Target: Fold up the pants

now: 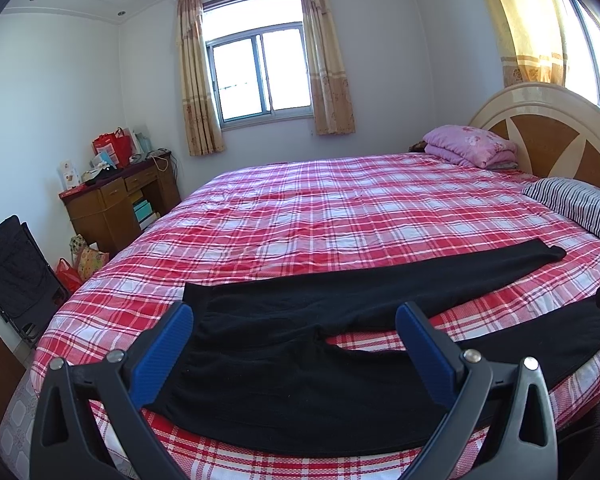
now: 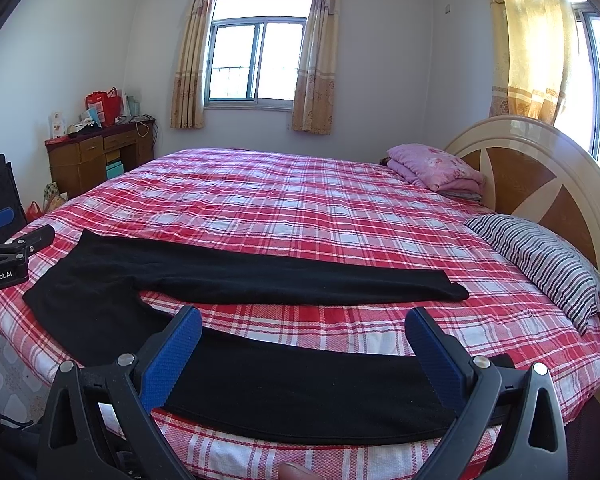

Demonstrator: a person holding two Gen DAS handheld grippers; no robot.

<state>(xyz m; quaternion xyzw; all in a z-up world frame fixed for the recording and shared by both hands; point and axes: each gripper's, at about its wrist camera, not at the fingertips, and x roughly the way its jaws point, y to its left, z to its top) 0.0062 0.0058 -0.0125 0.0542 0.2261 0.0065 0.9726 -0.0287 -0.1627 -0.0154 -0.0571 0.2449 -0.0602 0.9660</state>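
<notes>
Pants (image 1: 284, 344): black, laid flat and unfolded along the near edge of the bed (image 1: 340, 208), on a red-and-white checked cover. The waist is seen to the left, the two legs spread apart in a V toward the right, with a strip of cover showing between them.

Left gripper (image 1: 294, 320): held over the waist end of the pants, blue-padded jaws spread wide, nothing between them.

Right gripper (image 2: 304, 324): held over the nearer leg, close to its cuff end, jaws likewise spread wide and gripping nothing. Whether either gripper touches the cloth cannot be told.

Striped pillow (image 2: 540, 256): placed at the head of the bed, beside the wooden headboard (image 2: 532, 168).

Folded pink quilt (image 2: 436, 166): set at the far corner by the headboard.

Wooden desk (image 1: 116, 200): stood against the far wall beneath assorted boxes and bags.

Window (image 1: 260, 72): curtained, in the far wall.
</notes>
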